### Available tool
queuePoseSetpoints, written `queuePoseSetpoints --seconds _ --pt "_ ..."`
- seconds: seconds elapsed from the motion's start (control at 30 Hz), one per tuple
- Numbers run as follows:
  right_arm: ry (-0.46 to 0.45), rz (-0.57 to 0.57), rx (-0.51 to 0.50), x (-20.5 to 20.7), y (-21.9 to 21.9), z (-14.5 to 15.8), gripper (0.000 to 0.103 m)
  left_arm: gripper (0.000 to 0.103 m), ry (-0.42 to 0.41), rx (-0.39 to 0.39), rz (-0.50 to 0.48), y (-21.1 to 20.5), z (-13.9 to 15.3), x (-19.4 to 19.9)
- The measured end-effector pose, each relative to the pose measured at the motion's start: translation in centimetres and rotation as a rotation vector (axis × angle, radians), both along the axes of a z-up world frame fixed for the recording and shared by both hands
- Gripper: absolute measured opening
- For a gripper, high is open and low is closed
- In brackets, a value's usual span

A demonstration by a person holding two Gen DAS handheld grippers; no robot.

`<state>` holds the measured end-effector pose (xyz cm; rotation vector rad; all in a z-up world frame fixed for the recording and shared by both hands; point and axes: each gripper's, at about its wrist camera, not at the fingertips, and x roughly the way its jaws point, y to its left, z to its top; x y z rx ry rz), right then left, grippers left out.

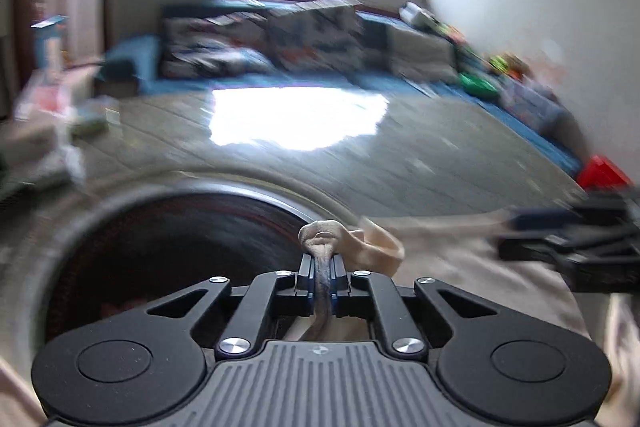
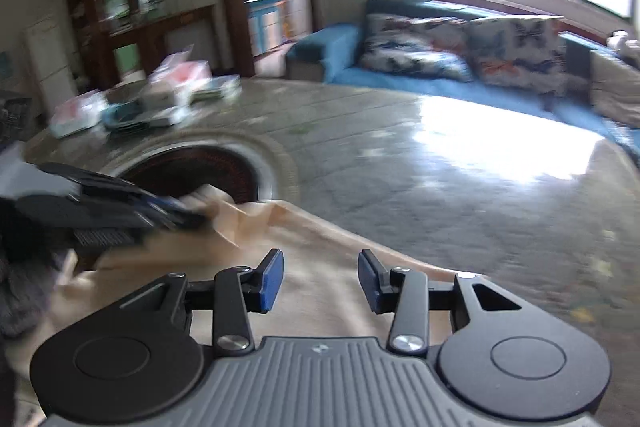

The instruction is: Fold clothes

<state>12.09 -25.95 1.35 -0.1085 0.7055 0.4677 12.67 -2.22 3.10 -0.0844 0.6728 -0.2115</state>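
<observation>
A beige garment [image 2: 320,287] lies spread on a grey table [image 2: 420,163]. My left gripper [image 1: 322,267] is shut on a bunched edge of this beige garment [image 1: 320,237], which sticks out past the fingertips. From the right wrist view the left gripper [image 2: 192,217] shows blurred at the left, lifting that same edge. My right gripper [image 2: 321,279] hovers over the cloth with its blue pads [image 2: 270,281] apart and nothing between them. It also appears at the right edge of the left wrist view as a dark blurred right gripper [image 1: 516,227].
A round dark recess with a metal rim [image 2: 200,171] is set into the table just beyond the garment. Packets and boxes [image 2: 160,99] are piled at the table's far left. A blue sofa with patterned cushions [image 2: 460,55] runs behind, with toys [image 1: 500,75] along the wall.
</observation>
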Motion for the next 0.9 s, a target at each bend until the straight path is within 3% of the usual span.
queuePoseSetpoints --seconds 0.07,0.2,0.47,0.6,0.7,0.9 --pt "0.000 -0.058 -0.002 0.0 -1.3 -0.1 0.042 0.008 0.011 -0.006 0.087 1.6 0.1 0.6" --pt "0.070 -0.188 0.039 1.1 -4.2 -1.3 0.041 0.008 0.059 -0.011 0.147 3.5 -0.6 1.7" --pt "0.093 -0.201 0.082 2.8 -4.5 -2.9 0.037 0.011 0.098 0.016 0.168 3.7 -1.3 2.6" --pt "0.080 -0.191 0.048 3.7 -3.5 -2.9 0.008 0.009 0.099 0.052 0.188 4.3 -1.5 3.3" --pt "0.065 -0.208 0.042 4.5 -3.2 -2.7 0.004 0.009 0.088 0.067 0.205 4.6 -1.6 3.7" --pt "0.050 -0.206 -0.015 6.5 -2.4 -3.1 0.004 0.013 0.073 0.126 0.215 4.3 -1.6 4.7"
